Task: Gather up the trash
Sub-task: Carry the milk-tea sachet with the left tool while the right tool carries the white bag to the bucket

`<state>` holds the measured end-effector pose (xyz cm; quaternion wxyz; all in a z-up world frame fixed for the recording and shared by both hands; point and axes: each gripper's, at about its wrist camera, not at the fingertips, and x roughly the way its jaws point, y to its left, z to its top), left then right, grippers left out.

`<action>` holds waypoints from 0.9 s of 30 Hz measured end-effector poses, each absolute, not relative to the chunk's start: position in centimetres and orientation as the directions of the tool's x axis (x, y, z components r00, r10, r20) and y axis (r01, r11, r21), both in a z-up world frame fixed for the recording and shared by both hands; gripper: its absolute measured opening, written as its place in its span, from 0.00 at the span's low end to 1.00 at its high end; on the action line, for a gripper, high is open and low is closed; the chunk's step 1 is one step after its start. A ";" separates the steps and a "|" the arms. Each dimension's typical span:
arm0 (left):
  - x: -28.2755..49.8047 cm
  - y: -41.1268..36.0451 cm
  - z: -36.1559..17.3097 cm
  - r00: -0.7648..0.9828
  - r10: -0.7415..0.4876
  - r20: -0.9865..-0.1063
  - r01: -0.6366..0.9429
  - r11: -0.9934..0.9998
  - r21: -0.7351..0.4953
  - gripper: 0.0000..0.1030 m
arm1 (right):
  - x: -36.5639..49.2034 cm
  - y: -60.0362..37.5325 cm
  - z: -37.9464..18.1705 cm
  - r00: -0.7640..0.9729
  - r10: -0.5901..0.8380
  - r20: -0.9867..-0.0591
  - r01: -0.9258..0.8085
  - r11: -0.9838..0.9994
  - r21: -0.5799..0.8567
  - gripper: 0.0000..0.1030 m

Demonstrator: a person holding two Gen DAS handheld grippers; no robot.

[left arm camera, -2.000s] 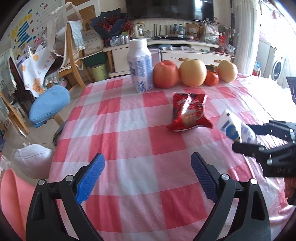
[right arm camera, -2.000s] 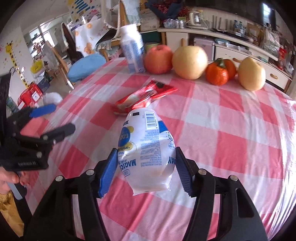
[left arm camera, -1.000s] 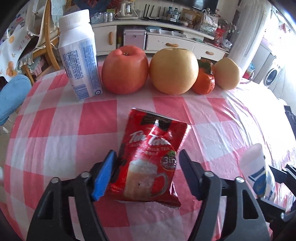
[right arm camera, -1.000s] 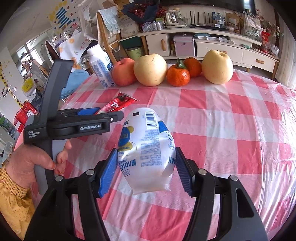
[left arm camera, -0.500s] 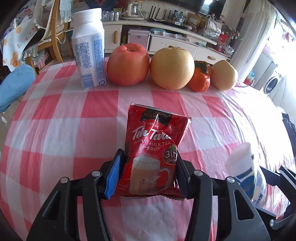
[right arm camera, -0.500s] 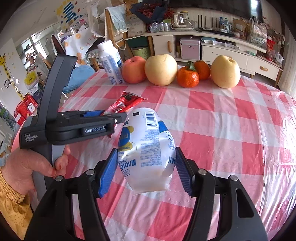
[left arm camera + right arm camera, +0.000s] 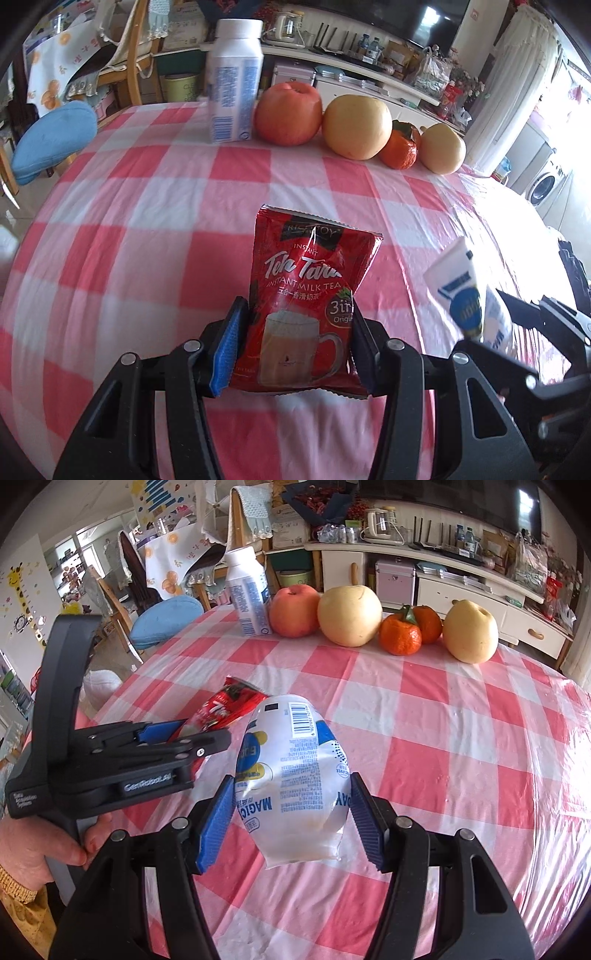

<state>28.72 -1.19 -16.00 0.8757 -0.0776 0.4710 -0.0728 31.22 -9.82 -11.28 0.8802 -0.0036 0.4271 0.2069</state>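
A red instant milk tea packet (image 7: 310,280) stands between the blue pads of my left gripper (image 7: 295,347), which is shut on its lower half above the red-and-white checked tablecloth (image 7: 147,229). My right gripper (image 7: 293,823) is shut on a crumpled white-and-blue wrapper (image 7: 295,768) and holds it over the table. In the right wrist view the left gripper (image 7: 201,734) is at the left, held by a hand (image 7: 40,845), with the red packet (image 7: 229,705) sticking out of it. In the left wrist view the wrapper (image 7: 461,291) shows at the right edge.
Along the table's far side stand a white-and-blue milk carton (image 7: 234,81), a red apple (image 7: 288,112), a large pear (image 7: 356,125), a tangerine (image 7: 400,147) and a smaller pear (image 7: 443,147). A chair with a blue cushion (image 7: 55,142) is beyond the left edge.
The left gripper's pads closed onto the red packet and it has drawn back from the fruit row with the packet. The right gripper keeps its hold on the wrapper and has shifted slightly.
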 end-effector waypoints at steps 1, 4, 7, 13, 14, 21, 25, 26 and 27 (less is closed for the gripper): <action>28.2 -0.9 -16.0 0.548 -0.198 -0.813 0.049 0.978 -0.205 0.52 | 31.1 -9.7 -11.3 0.550 0.361 -0.753 -0.371 0.914 0.168 0.60; 27.0 -0.1 -15.9 0.553 -0.188 -0.812 0.040 0.979 -0.199 0.52 | 30.8 -9.2 -11.3 0.548 0.359 -0.755 -0.384 0.910 0.154 0.60; 25.7 0.5 -15.9 0.560 -0.173 -0.810 0.032 0.982 -0.188 0.52 | 30.4 -8.6 -11.4 0.548 0.355 -0.757 -0.397 0.907 0.138 0.60; 22.9 2.2 -15.7 0.578 -0.177 -0.797 0.001 0.976 -0.216 0.52 | 29.6 -7.3 -11.6 0.546 0.347 -0.762 -0.424 0.899 0.105 0.60; 22.4 2.5 -15.7 0.580 -0.177 -0.795 -0.003 0.976 -0.220 0.52 | 29.4 -7.0 -11.7 0.545 0.346 -0.764 -0.430 0.898 0.099 0.60; 19.9 4.3 -15.2 0.605 -0.189 -0.774 -0.020 0.967 -0.252 0.51 | 28.2 -5.4 -11.9 0.549 0.342 -0.763 -0.460 0.885 0.066 0.60; 18.9 5.0 -14.7 0.621 -0.193 -0.760 -0.018 0.966 -0.260 0.51 | 27.7 -5.0 -12.2 0.546 0.344 -0.764 -0.459 0.885 0.071 0.60; 18.7 5.2 -14.6 0.625 -0.192 -0.757 -0.017 0.966 -0.259 0.51 | 27.6 -5.0 -12.2 0.548 0.343 -0.763 -0.457 0.887 0.071 0.60; 18.4 5.3 -14.5 0.628 -0.194 -0.754 -0.014 0.966 -0.260 0.51 | 27.5 -5.0 -12.3 0.550 0.343 -0.762 -0.455 0.888 0.071 0.60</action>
